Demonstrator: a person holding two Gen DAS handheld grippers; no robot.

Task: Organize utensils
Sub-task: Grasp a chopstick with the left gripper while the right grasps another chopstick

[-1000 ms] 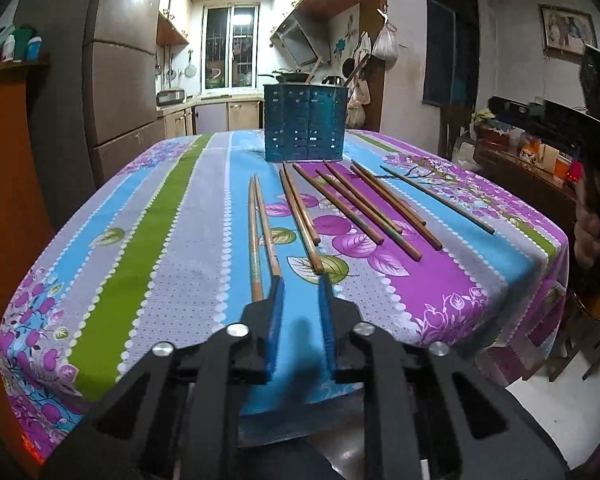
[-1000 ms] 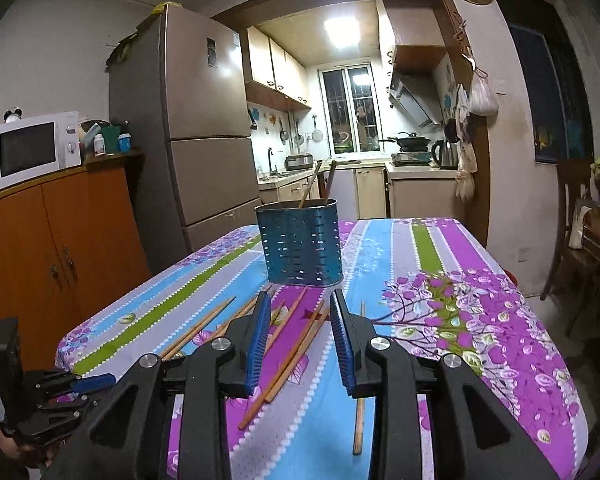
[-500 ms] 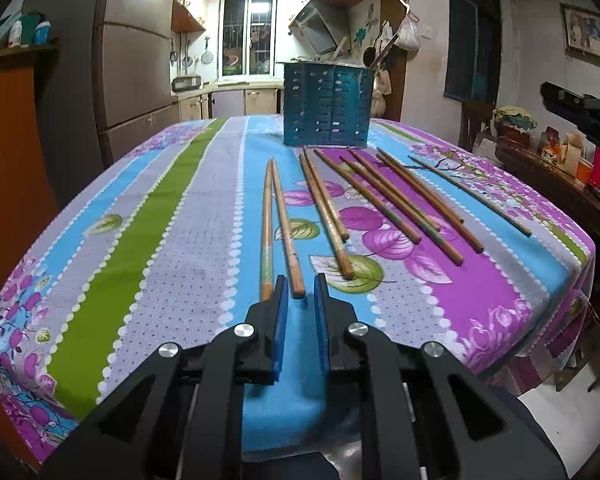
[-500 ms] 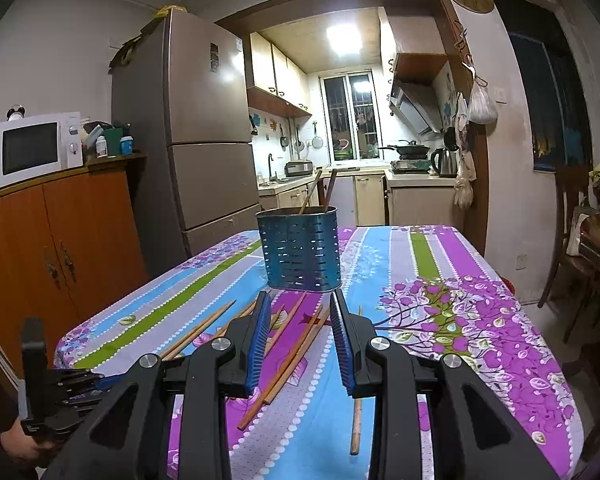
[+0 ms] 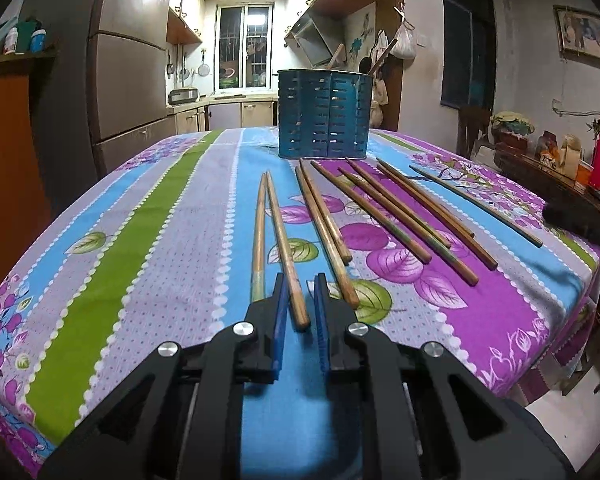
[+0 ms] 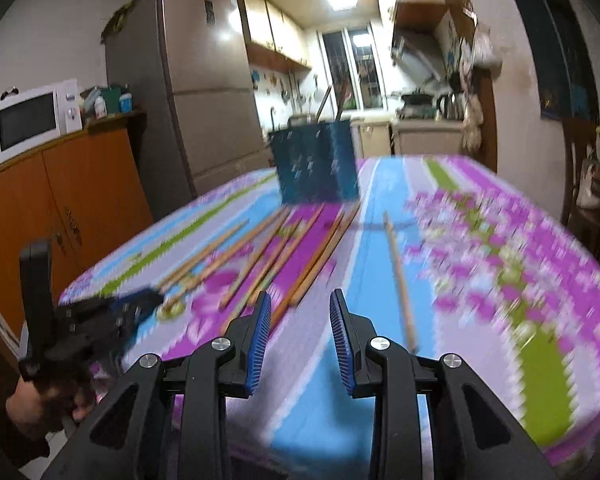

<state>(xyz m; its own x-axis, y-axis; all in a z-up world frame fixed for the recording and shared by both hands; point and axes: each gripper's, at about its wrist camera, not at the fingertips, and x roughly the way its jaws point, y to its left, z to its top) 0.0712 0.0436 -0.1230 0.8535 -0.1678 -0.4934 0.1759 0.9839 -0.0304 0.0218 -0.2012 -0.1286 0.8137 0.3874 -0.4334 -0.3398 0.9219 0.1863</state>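
Observation:
Several wooden chopsticks lie fanned out on the floral tablecloth (image 5: pixel 160 248) in front of a blue perforated utensil holder (image 5: pixel 324 114), which holds a few sticks. My left gripper (image 5: pixel 300 280) is low over the table, its jaws slightly apart on either side of the near end of one chopstick (image 5: pixel 286 248), not clamped. My right gripper (image 6: pixel 298 300) is open and empty above the near table edge, facing the holder (image 6: pixel 314 164); a lone chopstick (image 6: pixel 398 276) lies just right of it. The right wrist view is motion-blurred. The left gripper also shows in that view (image 6: pixel 140 304).
A fridge (image 6: pixel 180 92) and an orange cabinet (image 6: pixel 60 200) with a microwave stand left of the table. A sideboard with bottles and cups (image 5: pixel 572 168) stands at the right. The table's edges drop off near both grippers.
My left gripper has moved forward and down so its jaws straddle a chopstick's near end. My right gripper has dropped and swung toward the table, blurring its view.

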